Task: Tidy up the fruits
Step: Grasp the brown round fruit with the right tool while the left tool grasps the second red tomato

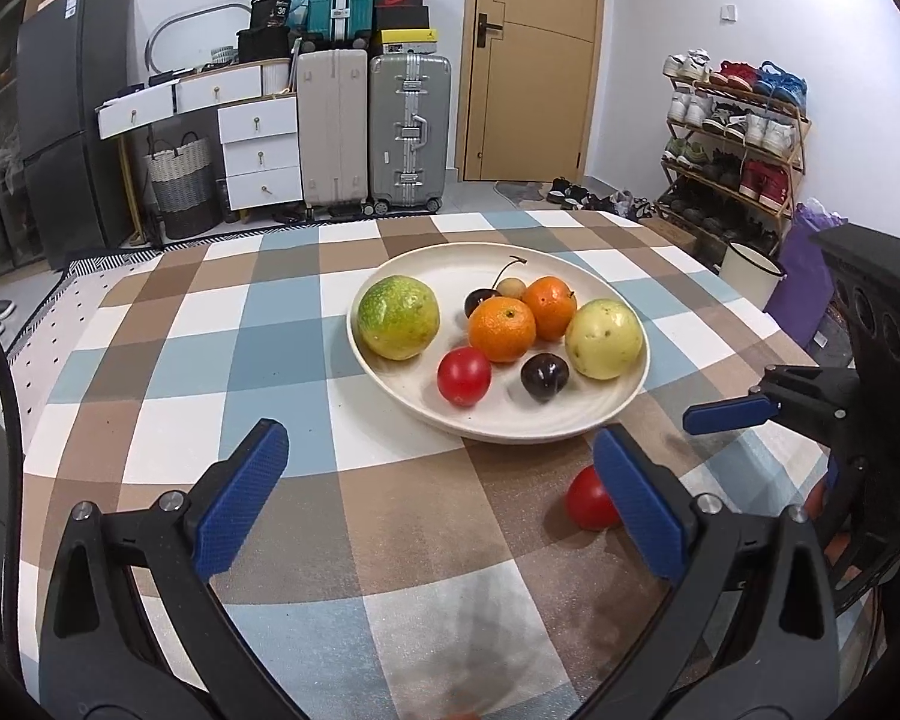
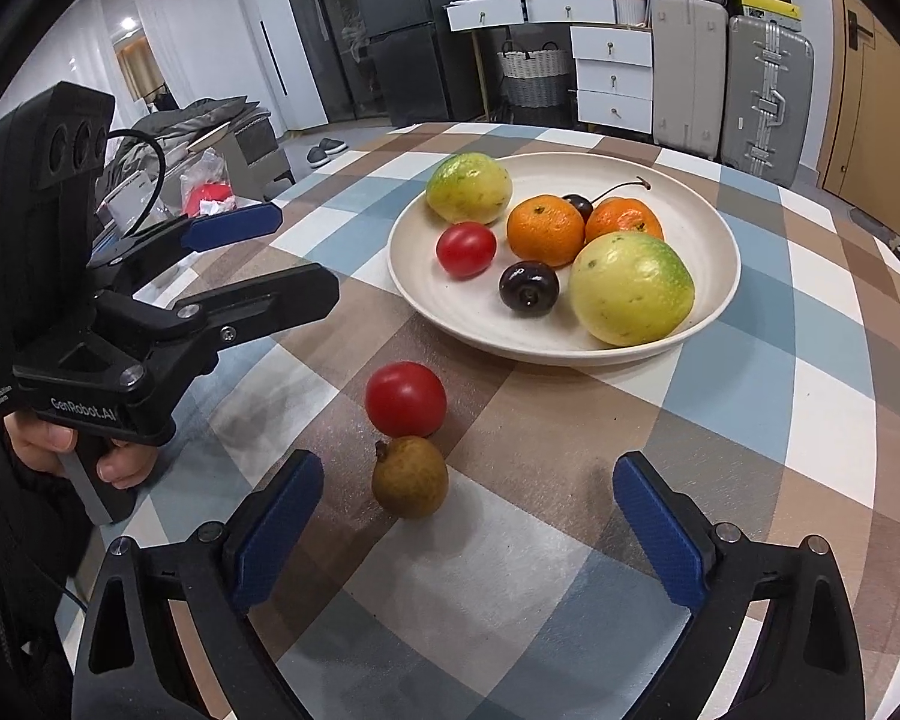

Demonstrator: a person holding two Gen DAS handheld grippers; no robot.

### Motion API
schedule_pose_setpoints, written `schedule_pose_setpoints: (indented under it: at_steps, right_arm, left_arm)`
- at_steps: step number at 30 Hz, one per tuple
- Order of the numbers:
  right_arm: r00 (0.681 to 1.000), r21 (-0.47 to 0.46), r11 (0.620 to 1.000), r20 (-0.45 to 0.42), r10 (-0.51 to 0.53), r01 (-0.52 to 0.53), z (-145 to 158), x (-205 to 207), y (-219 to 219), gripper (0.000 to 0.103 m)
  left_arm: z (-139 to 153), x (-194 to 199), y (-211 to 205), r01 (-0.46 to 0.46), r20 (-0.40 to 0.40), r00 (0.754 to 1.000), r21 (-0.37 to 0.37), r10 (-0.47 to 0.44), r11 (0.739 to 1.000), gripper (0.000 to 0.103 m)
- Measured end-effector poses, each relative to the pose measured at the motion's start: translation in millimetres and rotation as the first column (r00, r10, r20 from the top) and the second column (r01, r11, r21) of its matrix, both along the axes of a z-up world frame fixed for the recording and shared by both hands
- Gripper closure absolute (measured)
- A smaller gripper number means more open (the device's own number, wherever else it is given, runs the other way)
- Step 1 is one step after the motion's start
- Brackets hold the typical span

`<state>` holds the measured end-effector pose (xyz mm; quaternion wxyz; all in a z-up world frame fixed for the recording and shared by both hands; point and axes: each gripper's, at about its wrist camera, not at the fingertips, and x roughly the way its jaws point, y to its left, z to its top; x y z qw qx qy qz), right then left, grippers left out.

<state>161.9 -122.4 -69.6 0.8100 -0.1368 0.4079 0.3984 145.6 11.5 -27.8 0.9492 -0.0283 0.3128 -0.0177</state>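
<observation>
- Nearest my right tongs [image 2: 468, 531] sat a small brown longan-like fruit [image 2: 410, 476], on the tabletop [image 2: 750, 420] just ahead of the spread blue pads, nothing gripped.
- Touching it on the far side was a loose red tomato [image 2: 405, 399], also on the cloth, short of the plate.
- My left tongs [image 1: 444, 504] were released as well, wide apart over bare checked cloth; the same tomato [image 1: 591, 499] peeked out beside the right-hand pad.
- I judged the brown fruit light, with a thin brittle shell, and round enough to roll; I would close on its widest middle, gently.
- The tomato looked smooth, slick and easily bruised, so a soft squeeze across its middle seemed right.
- Because the two fruits touched, taking one could nudge the other away.
- Beyond them the cream plate [image 2: 714, 294] already held two green-yellow fruits, two oranges, another tomato and dark cherries.
- Open room remained on the plate's near left part and its far side.
- The tabletop's edges were well apart from the loose fruits, and the cloth between them and the plate's rim was free.
</observation>
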Motion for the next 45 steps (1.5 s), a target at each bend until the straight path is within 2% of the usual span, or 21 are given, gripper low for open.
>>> schedule_pose_setpoints:
  at_steps: [7, 15, 20, 30, 41, 45]
  right_arm:
    - [1.0, -0.032, 0.999, 0.008, 0.025, -0.025, -4.9, -4.6, 5.2, 0.026]
    - [0.997, -0.039, 0.997, 0.038, 0.069, -0.068, -5.8, -12.3, 9.6, 0.061]
    - [0.993, -0.035, 0.994, 0.039, 0.108, -0.107, -6.3, -16.7, 13.2, 0.074]
    - [0.994, 0.014, 0.996, 0.063, 0.087, -0.089, 4.2, -14.2, 7.0, 0.076]
    - [0.996, 0.036, 0.999, 0.075, -0.041, 0.038, 14.4, 5.3, -13.6, 0.076]
    - [0.995, 0.037, 0.997, 0.074, -0.063, 0.06, 14.3, 7.9, -17.5, 0.076]
  left_arm:
    - [-0.2, 0.2, -0.7, 0.001, -0.001, 1.0, -0.001, -0.001, 1.0, 0.001]
    - [-2.0, 1.4, 0.1, 0.0, -0.009, 1.0, -0.002, 0.0, 1.0, 0.001]
    - [-2.6, 1.0, -0.1, -0.002, -0.012, 1.0, -0.002, 0.002, 1.0, 0.001]
    - [-3.9, 1.6, -3.3, 0.021, -0.036, 0.999, -0.016, -0.022, 1.0, 0.001]
    - [-17.5, 11.6, -27.6, 0.118, -0.148, 0.981, -0.037, -0.122, 0.992, 0.002]
    - [-25.6, 17.8, -34.7, 0.118, -0.195, 0.973, -0.034, -0.122, 0.992, 0.007]
